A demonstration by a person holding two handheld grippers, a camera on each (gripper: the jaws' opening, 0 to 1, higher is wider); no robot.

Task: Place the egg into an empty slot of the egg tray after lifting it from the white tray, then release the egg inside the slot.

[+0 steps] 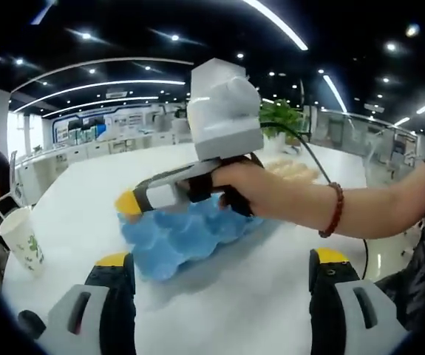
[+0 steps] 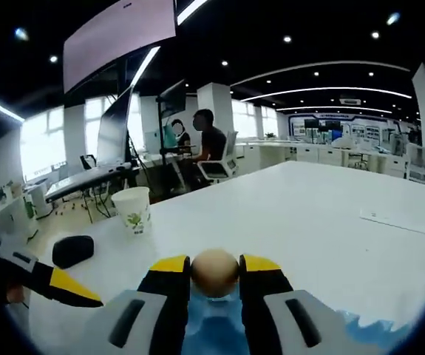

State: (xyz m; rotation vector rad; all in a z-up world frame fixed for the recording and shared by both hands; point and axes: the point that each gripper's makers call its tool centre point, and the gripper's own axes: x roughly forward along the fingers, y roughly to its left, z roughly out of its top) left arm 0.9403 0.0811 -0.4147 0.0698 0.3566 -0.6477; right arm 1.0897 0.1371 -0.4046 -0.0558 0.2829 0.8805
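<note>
the right gripper [image 2: 215, 285] clamps a brown egg [image 2: 215, 272] between its yellow-tipped jaws, directly above the blue egg tray [image 2: 212, 329], so the coming move is straight down. the left gripper [image 1: 219, 277] hangs wide open, nearer the viewer.

In the right gripper view, the right gripper [image 2: 214, 275] rises from the bottom centre, its yellow-tipped jaws clamped on an egg [image 2: 215, 272]. In the left gripper view, the left gripper [image 1: 219, 266] has its jaws spread wide at the bottom corners, while a hand [image 1: 250, 185] with a beaded wristband reaches in from the right, gripping the other tool at centre.
</note>
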